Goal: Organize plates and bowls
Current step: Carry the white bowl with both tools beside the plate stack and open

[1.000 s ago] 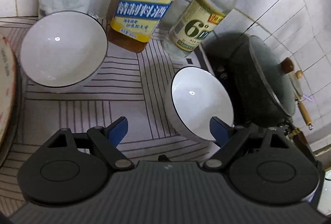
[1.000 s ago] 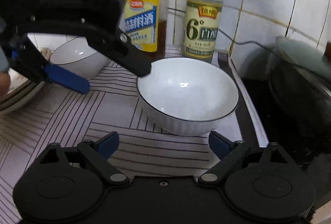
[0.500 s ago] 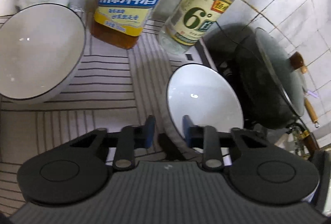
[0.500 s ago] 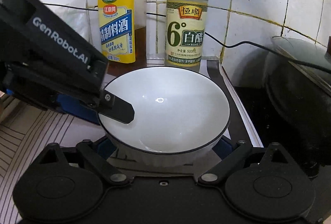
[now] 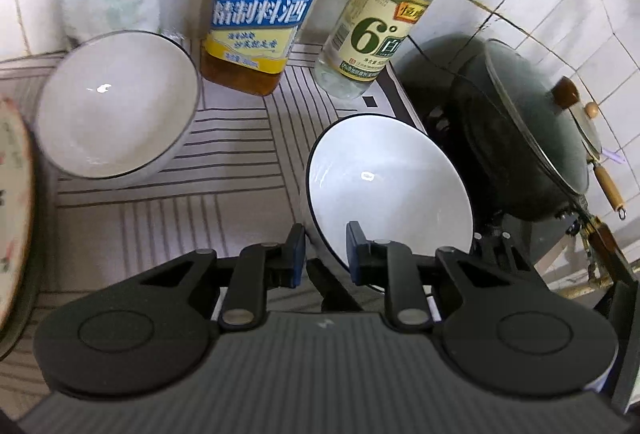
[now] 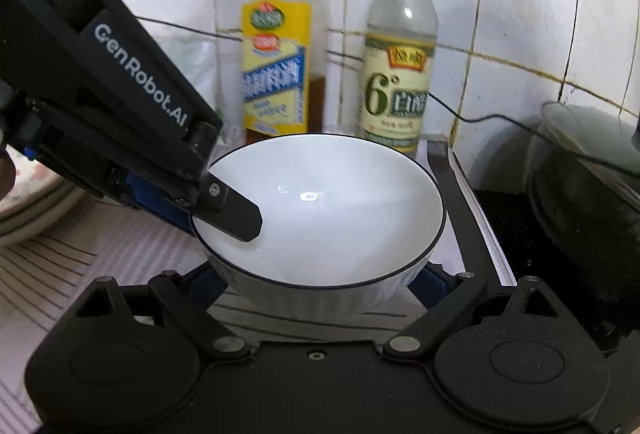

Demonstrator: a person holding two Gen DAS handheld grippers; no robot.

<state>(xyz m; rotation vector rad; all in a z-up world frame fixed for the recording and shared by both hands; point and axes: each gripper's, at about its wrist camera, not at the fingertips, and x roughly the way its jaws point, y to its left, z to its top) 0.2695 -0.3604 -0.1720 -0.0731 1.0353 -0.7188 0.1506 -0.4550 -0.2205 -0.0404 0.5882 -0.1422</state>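
Observation:
A white bowl with a dark rim (image 5: 392, 185) (image 6: 320, 201) sits at the right end of the striped cloth (image 5: 140, 234). My left gripper (image 5: 324, 234) (image 6: 200, 209) is shut on its near-left rim, one finger inside the bowl and one outside. My right gripper (image 6: 320, 274) stands wide with the bowl between its fingers. The bowl hides its pads, so contact is unclear. A second, matching bowl (image 5: 116, 105) stands apart at the left. Stacked patterned plates (image 5: 12, 193) (image 6: 36, 201) lie at the far left edge.
A yellow-labelled cooking wine bottle (image 5: 260, 5) (image 6: 276, 73) and a vinegar bottle (image 5: 372, 33) (image 6: 400, 81) stand against the tiled wall behind the bowls. A lidded dark wok (image 5: 532, 137) (image 6: 580, 185) sits on the stove right of the bowl. A cable runs along the wall.
The left jaws went from wide open to shut on the right bowl's rim. My right gripper came forward until the bowl sat between its fingers. The bottles now look farther off.

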